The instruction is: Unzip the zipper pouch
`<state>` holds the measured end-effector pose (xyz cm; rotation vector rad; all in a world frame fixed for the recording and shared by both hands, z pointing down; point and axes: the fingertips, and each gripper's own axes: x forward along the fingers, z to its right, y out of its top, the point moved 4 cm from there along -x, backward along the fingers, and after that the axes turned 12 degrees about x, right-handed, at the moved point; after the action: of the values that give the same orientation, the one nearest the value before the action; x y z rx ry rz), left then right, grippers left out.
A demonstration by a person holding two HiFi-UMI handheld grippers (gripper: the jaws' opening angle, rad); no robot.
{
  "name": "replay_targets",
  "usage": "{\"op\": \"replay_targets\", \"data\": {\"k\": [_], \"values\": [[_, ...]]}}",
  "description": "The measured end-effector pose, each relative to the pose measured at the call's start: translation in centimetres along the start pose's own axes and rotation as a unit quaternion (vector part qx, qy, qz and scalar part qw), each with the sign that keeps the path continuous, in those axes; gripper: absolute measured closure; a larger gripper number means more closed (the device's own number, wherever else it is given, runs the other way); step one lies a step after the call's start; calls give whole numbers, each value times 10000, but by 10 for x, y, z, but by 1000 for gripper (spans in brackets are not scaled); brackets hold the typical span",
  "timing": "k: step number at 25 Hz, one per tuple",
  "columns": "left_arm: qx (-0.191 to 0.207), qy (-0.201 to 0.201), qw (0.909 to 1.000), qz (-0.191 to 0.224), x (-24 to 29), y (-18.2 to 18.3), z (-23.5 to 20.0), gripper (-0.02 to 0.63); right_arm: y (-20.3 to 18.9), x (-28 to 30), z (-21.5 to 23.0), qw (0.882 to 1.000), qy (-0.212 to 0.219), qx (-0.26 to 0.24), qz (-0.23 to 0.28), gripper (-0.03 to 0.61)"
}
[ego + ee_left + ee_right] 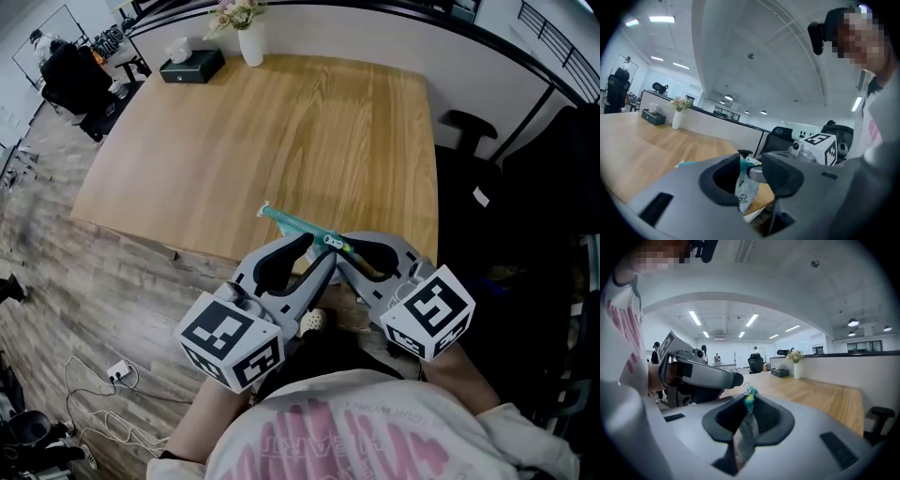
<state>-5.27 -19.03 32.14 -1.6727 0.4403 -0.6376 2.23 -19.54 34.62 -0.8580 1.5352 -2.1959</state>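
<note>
I have both tools meeting tip to tip over the near edge of the desk (281,122), with the zipper pouch (295,223) caught up between them. Its teal zipper band runs out from the tips toward the middle of the desk.

The left hand-held gripper (323,258) has its jaws standing apart. In its own view a fold of the pouch's pale printed fabric hangs in the gap, lying against the jaw on the left, and the opposite pad stands clear of it, so nothing is pinched there.

The right hand-held gripper (349,255) is closed down on the pouch. Its view shows the two jaws drawn together on a thin strip of fabric, with the teal zipper end poking up just above them (the other tool's snout sits right beside it).

I cannot tell whether the pouch's far end touches the wood.

At the far edge of the desk stand a white vase (250,42) of flowers and a black box (192,66), well apart from the pouch.
</note>
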Motion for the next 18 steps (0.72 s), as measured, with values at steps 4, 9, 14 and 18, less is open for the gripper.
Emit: {"op": "replay_targets", "data": {"k": [4, 9, 14, 18], "values": [[-133, -64, 9999, 17, -3, 0, 9, 473, 3, -3, -13, 9994, 96, -322, -27, 530], [480, 408, 9971, -425, -7, -4, 13, 523, -2, -3, -20, 9981, 4, -567, -223, 529], [909, 585, 9915, -730, -6, -7, 20, 532, -9, -5, -21, 9979, -149, -502, -385, 529], [821, 596, 9922, -729, -7, -8, 22, 532, -10, -6, -24, 9975, -178, -507, -454, 530]]}}
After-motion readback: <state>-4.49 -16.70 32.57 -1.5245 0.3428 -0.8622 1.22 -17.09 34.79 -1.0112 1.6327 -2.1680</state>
